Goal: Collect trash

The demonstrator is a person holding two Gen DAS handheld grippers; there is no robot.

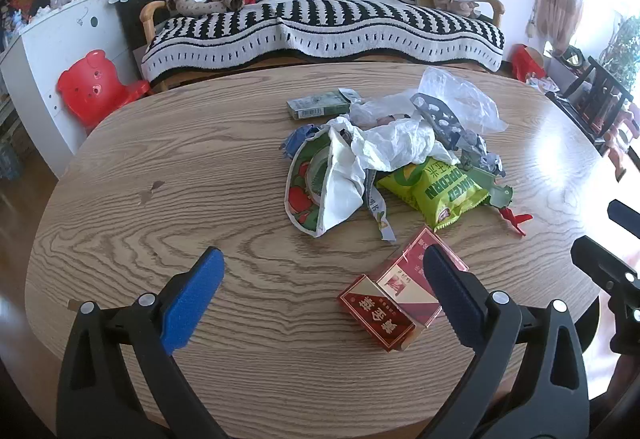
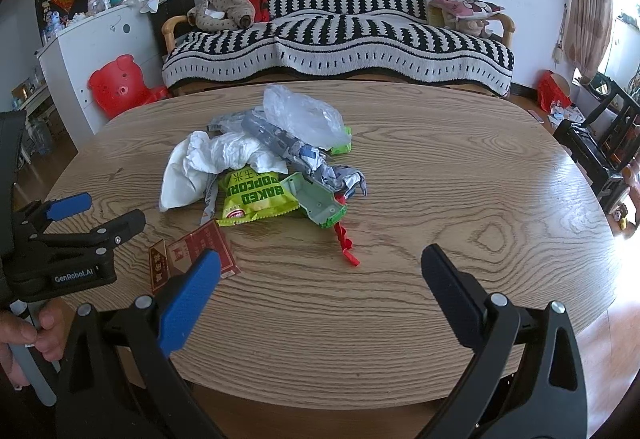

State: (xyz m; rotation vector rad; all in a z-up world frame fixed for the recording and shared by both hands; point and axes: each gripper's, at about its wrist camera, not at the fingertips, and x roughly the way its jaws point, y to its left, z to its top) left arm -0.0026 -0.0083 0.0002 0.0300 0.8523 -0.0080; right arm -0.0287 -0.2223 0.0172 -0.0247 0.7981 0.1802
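A heap of trash lies on the oval wooden table [image 1: 160, 159]: a green popcorn bag [image 1: 436, 191] [image 2: 256, 199], crumpled white paper [image 1: 392, 147] [image 2: 224, 155], a clear plastic bag [image 1: 460, 99] [image 2: 300, 115], a green box [image 1: 318, 105] and a red plastic strip [image 2: 346, 243]. A red cigarette pack [image 1: 396, 295] [image 2: 196, 251] lies nearest. My left gripper [image 1: 324, 287] is open and empty above the table, its right finger beside the pack. My right gripper [image 2: 320, 283] is open and empty near the front edge.
A sofa with a black and white cover [image 1: 320, 23] stands behind the table. A red bear-shaped stool [image 1: 92, 87] and a white cabinet [image 1: 60, 51] are at the left. Dark chairs [image 2: 600, 143] stand at the right.
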